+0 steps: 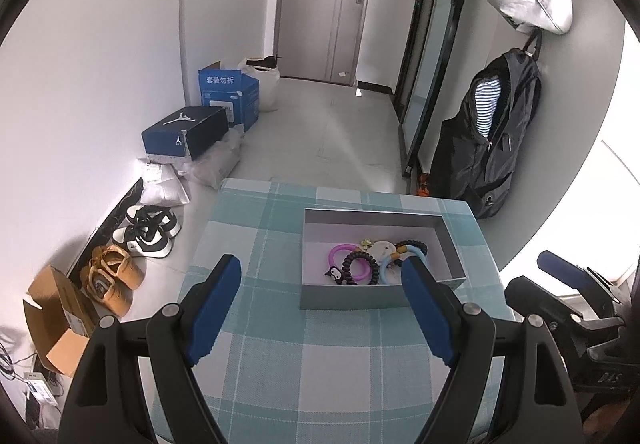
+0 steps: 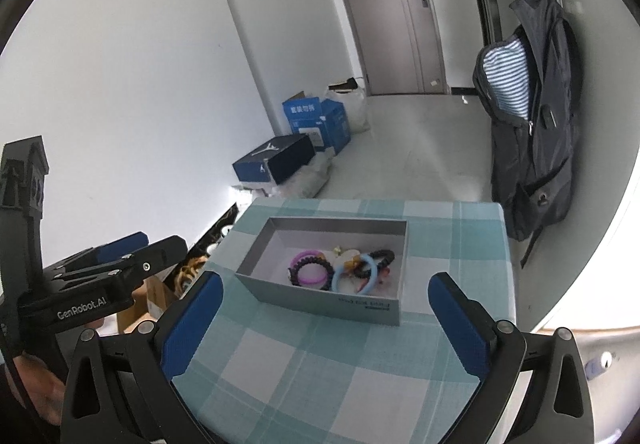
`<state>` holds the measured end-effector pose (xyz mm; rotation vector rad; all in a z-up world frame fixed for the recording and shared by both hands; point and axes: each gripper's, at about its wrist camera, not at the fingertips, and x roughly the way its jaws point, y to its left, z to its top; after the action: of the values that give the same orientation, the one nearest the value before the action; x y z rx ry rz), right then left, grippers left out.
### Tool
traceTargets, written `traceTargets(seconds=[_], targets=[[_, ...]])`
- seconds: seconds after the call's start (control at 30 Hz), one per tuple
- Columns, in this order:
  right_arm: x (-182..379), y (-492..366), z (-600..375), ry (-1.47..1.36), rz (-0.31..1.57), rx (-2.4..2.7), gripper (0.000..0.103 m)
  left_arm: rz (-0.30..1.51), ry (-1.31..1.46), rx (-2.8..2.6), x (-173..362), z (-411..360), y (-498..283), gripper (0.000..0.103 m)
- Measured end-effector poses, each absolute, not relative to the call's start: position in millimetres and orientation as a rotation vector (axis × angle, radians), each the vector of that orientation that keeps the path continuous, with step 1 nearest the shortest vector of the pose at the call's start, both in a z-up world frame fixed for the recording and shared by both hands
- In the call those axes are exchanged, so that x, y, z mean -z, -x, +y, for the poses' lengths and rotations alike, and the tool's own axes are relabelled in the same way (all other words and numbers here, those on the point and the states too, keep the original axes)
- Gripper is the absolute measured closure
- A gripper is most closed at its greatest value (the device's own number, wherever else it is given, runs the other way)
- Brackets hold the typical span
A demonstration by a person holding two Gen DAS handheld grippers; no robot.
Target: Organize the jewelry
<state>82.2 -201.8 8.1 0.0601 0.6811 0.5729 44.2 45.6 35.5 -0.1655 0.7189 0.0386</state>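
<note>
A grey open box (image 1: 352, 300) (image 2: 320, 302) sits on the teal checked tablecloth (image 1: 280, 364) (image 2: 320, 372). Inside lie a purple ring (image 1: 334, 251) (image 2: 310, 278), a black coil hair tie (image 1: 374, 269) (image 2: 298, 268), a light blue ring (image 1: 384, 268) (image 2: 338, 280), another black coil tie (image 1: 412, 244) (image 2: 384, 256) and small pieces. My left gripper (image 1: 322, 272) is open and empty, just short of the box's near wall. My right gripper (image 2: 326, 290) is open and empty, also near the box's front wall. The right gripper also shows at the left wrist view's right edge (image 1: 568, 272).
Beyond the table's left edge are shoes (image 1: 148, 232), cardboard boxes (image 1: 60, 320) and a blue shoe box (image 1: 186, 132) on the floor. A dark backpack (image 1: 492, 132) (image 2: 528, 116) hangs on the wall past the table's far right corner. A door (image 1: 324, 0) is at the back.
</note>
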Motion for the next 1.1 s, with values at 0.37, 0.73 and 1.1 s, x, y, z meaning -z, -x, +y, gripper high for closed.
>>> traceTargets(seconds=[0.37,0.73,1.1], targets=[[-6.6,-83.2,-202.3,-0.057,0.687,-0.57,0.0,0.723,0.155,-0.038,-35.4,44.7,-44.2,0.024],[-7.0,-83.4,-202.8,-0.06,0.689,-0.566,0.0,0.718,0.152,-0.047,-35.2,42.2,-45.0,0.024],[-6.3,-83.4,-202.8,-0.059,0.692,-0.56,0.0,0.694,0.146,-0.031,-38.0,39.6,-42.9,0.024]])
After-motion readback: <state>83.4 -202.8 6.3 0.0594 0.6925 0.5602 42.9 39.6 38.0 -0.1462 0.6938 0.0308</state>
